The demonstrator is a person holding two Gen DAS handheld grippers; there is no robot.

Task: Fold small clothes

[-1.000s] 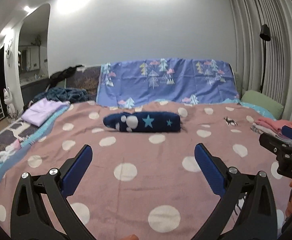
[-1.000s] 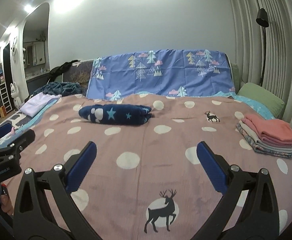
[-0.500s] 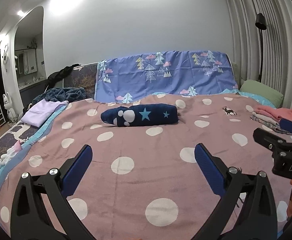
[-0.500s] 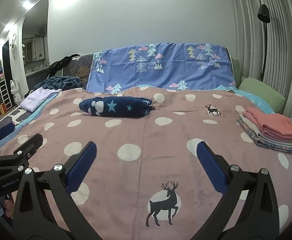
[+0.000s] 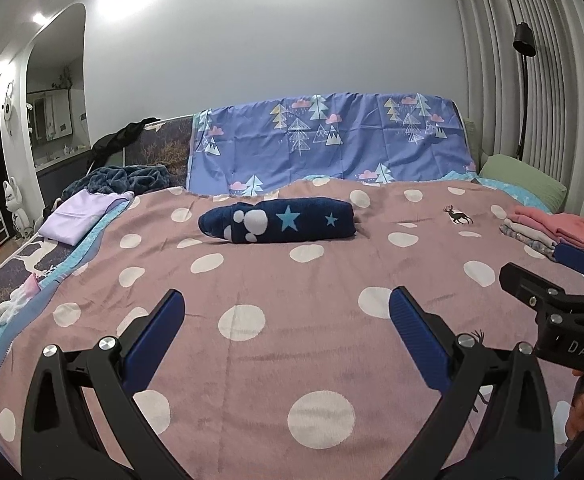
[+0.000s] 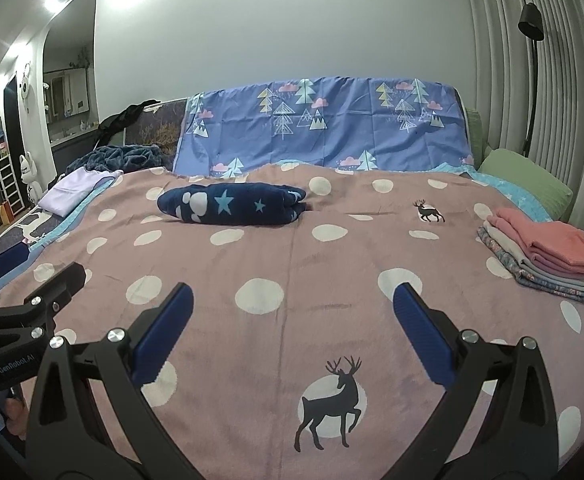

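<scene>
- Lilac garment [image 5: 82, 216]: lies flat at the bed's edge, well to the left of the navy bundle; I leave it alone.
- Left gripper [image 5: 286, 332]: I hold it low over the polka-dot blanket [image 5: 252, 280], short of the navy bundle; its tongs stand wide apart with nothing between them.
- Navy bundle [image 5: 280, 224]: the star-printed small garment, loosely rolled, resting on the blanket's far middle, just before the hanging tree-print sheet [image 5: 331, 140]. I judge it light, soft and limp, likely to sag and unroll when lifted, not slippery or fragile. I would pinch a hem or corner at each end, one gripper per end, rather than the thick middle.
- Right gripper [image 6: 292, 324]: beside my left one, equally short of the bundle; tongs spread wide, holding nothing.
- Folded stack [image 6: 543, 252]: pink piece on top, well to the right of the bundle; I take it as finished work.
</scene>
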